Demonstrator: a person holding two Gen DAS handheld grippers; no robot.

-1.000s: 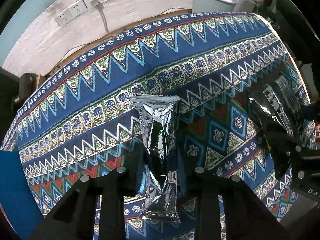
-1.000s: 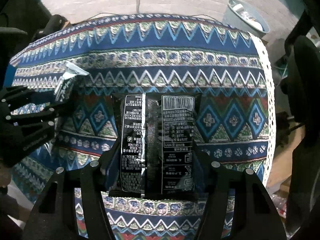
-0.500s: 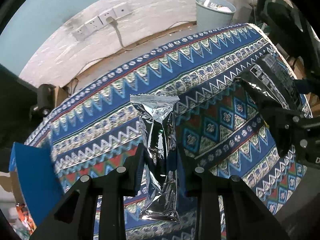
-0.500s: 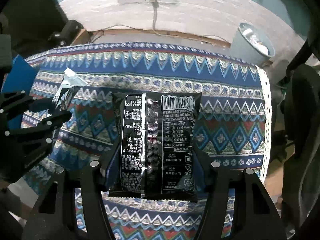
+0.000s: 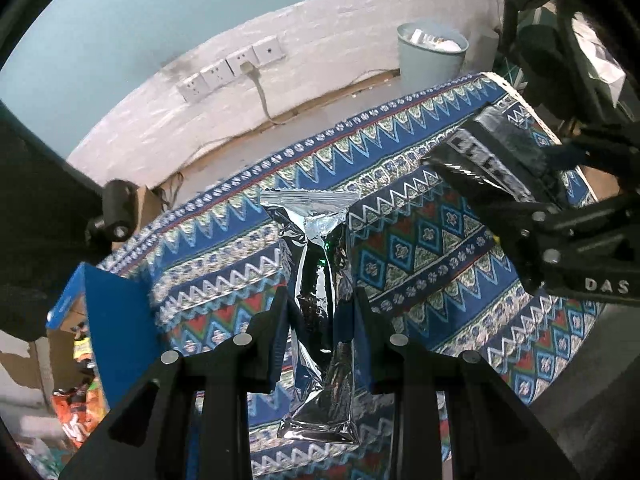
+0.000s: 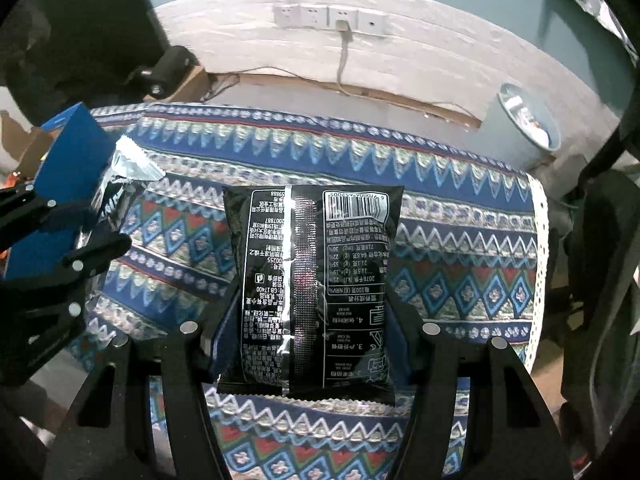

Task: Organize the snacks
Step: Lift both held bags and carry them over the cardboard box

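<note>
My left gripper (image 5: 320, 300) is shut on a silver foil snack packet (image 5: 316, 272), held upright above the patterned tablecloth (image 5: 420, 248). My right gripper (image 6: 312, 304) is shut on a black snack bag (image 6: 312, 280) with white print and a barcode, held above the cloth (image 6: 460, 272). The right gripper and its black bag (image 5: 492, 160) show at the right of the left wrist view. The left gripper and the silver packet (image 6: 124, 168) show at the left of the right wrist view.
A blue box flap (image 5: 116, 332) stands at the table's left edge, with orange snack packs (image 5: 76, 408) below it. The box also shows in the right wrist view (image 6: 60, 172). A grey waste bin (image 5: 432, 60) and wall sockets (image 5: 236, 66) are behind the table.
Both grippers have risen and pulled back from the table with their packets still held. More wall and floor show, and the blue box has come into view at the left.
</note>
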